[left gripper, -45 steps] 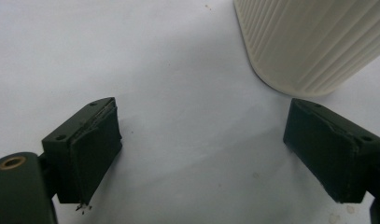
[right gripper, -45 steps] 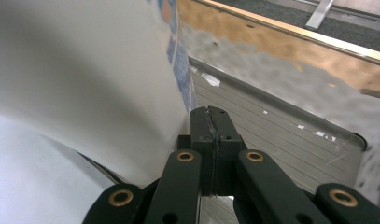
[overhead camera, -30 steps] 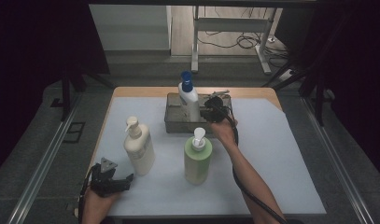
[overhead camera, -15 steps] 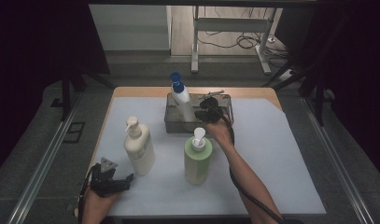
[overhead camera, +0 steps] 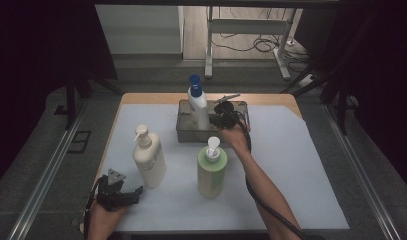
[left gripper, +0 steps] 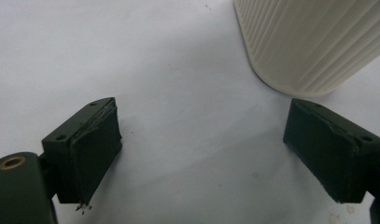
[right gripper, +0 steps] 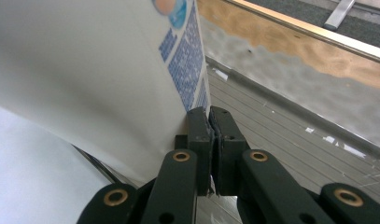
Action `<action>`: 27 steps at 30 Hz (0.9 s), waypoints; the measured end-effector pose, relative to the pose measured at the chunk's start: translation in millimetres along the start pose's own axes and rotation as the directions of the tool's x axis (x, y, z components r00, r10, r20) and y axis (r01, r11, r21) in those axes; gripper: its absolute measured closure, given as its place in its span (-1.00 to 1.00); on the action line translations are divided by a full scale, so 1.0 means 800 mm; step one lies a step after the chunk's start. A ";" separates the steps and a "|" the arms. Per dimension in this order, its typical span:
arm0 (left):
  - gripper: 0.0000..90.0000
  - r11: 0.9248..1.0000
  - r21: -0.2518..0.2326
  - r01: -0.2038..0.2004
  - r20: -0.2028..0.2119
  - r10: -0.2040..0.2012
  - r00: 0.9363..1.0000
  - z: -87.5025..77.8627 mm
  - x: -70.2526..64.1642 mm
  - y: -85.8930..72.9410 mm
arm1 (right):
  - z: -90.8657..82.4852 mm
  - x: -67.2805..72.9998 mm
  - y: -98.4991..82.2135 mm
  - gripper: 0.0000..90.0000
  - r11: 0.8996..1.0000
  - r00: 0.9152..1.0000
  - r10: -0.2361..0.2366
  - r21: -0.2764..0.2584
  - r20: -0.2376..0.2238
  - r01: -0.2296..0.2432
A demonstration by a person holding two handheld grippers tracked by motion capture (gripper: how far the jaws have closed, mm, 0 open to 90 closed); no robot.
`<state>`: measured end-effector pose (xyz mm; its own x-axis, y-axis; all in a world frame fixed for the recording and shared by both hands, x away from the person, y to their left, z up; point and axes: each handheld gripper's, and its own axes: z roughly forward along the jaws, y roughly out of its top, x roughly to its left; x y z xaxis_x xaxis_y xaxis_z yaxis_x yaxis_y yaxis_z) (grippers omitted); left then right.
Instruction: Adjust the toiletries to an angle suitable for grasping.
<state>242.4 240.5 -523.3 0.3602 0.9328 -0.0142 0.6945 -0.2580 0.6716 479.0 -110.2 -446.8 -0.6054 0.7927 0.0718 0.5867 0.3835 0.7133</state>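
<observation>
A white bottle with a blue cap stands in a grey metal tray at the back of the table, almost upright. My right gripper is in the tray just right of it. In the right gripper view the jaws are shut against each other with nothing between them, and the left fingertip lies against the bottle's printed side. My left gripper rests at the front left, jaws open and empty over the white mat, next to the ribbed cream bottle.
A cream pump bottle and a green pump bottle stand on the white mat in front of the tray. The tray's ribbed floor lies beyond my right jaws. A person's forearm reaches from the bottom edge past the green bottle.
The blue-capped bottle's top leaned left, then came partway back toward upright. My right gripper shifted slightly beside it. The left gripper has stayed still.
</observation>
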 end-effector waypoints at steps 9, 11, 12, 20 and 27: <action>-0.76 1.000 0.001 0.000 0.001 0.000 1.000 0.000 0.000 0.000 | 0.006 -0.002 -0.005 0.94 1.000 1.000 0.012 0.024 0.001 -0.012; -0.76 1.000 0.000 0.000 0.000 0.000 1.000 0.000 0.000 0.000 | 0.007 -0.002 -0.006 0.95 1.000 1.000 0.009 0.028 0.001 -0.009; -0.76 1.000 0.000 0.000 0.000 0.000 1.000 0.000 0.000 0.000 | 0.008 -0.002 -0.006 0.95 0.999 1.000 0.008 0.031 0.000 -0.008; -0.76 1.000 0.000 0.000 0.000 0.000 1.000 0.000 0.000 0.000 | 0.013 0.002 -0.008 0.95 0.999 1.000 -0.013 0.052 -0.008 0.014; -0.76 1.000 0.000 0.000 0.000 0.000 1.000 0.000 0.000 0.000 | 0.007 0.001 -0.003 0.91 0.999 1.000 -0.007 0.033 0.001 0.007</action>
<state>242.4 240.5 -523.3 0.3604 0.9327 -0.0140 0.6943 -0.2582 0.6718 480.3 -108.2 -452.3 -0.6090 0.7905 0.0657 0.5997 0.4046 0.6904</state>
